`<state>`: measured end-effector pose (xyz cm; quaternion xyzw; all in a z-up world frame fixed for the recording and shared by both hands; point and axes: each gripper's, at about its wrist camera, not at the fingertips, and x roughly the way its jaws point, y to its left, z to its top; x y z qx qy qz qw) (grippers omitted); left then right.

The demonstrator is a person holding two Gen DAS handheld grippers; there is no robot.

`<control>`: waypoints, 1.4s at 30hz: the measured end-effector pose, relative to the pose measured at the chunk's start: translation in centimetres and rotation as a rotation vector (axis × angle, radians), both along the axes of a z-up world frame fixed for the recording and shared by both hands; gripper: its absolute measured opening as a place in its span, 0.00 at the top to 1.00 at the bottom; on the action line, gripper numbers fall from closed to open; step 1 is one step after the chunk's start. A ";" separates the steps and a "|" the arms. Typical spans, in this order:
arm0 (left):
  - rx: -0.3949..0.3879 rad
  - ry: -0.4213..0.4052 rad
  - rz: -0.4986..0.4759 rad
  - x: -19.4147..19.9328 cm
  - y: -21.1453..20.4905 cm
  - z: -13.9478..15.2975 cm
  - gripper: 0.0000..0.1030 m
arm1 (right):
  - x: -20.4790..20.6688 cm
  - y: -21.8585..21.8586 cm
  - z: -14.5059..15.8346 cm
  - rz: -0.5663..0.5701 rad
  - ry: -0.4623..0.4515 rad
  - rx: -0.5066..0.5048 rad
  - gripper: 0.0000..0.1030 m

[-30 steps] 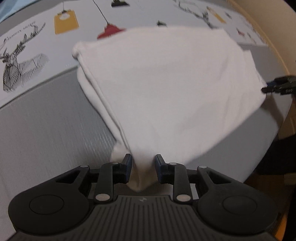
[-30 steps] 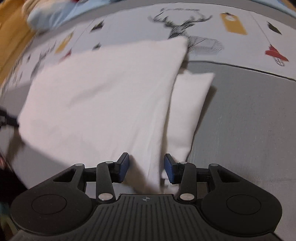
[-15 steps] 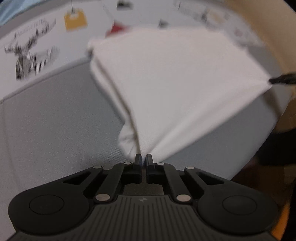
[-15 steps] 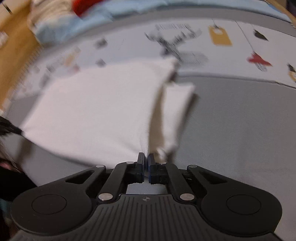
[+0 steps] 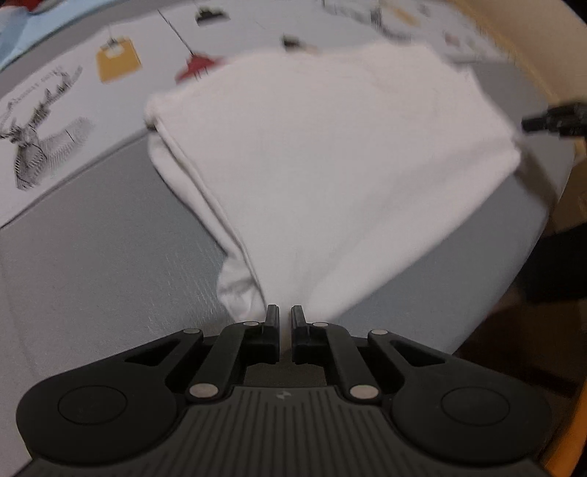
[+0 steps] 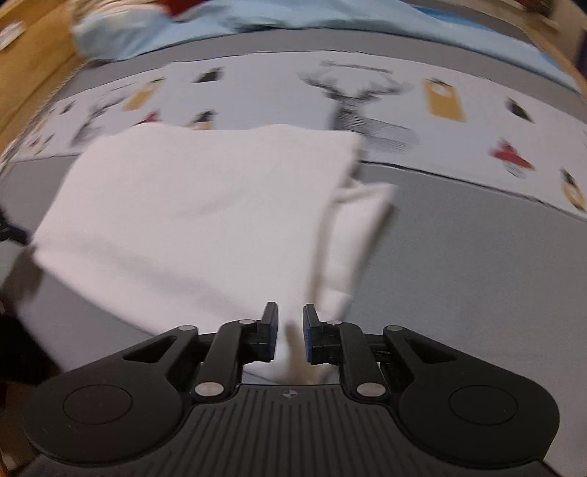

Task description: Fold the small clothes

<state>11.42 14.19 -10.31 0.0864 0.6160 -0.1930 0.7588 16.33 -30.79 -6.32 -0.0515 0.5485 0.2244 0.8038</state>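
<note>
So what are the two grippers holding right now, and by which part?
Both hold the white garment by its near corners: the left gripper is shut on one; the right gripper, its jaws opening, has the other between them.

Grey mat (image 5: 91, 264) fills the lower half of both views, w/ fine ribbed texture. Beyond it, a white printed sheet (image 5: 73, 47) runs as a band across the top. Left wrist view: line-drawn deer head (image 5: 33, 146) at 9 o'clock, yellow tag (image 5: 117, 60) at 11 o'clock hanging on a thin line, red shape (image 5: 196, 68) near 12 o'clock, partly hidden. Right wrist view: another deer print (image 6: 357, 99) at 12 o'clock, yellow tag print (image 6: 444, 99) at 1 o'clock, red print (image 6: 511, 156) at 2 o'clock; all blurred. Light-blue fabric (image 6: 256, 18) along top edge, wood-coloured surface (image 6: 29, 55) at 10 o'clock.
</note>
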 end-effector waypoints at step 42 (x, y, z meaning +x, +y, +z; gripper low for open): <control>0.056 -0.542 0.609 -4.3 3.4 13.8 0.06 | -7.0 17.2 6.3 -0.116 -0.372 -0.012 0.41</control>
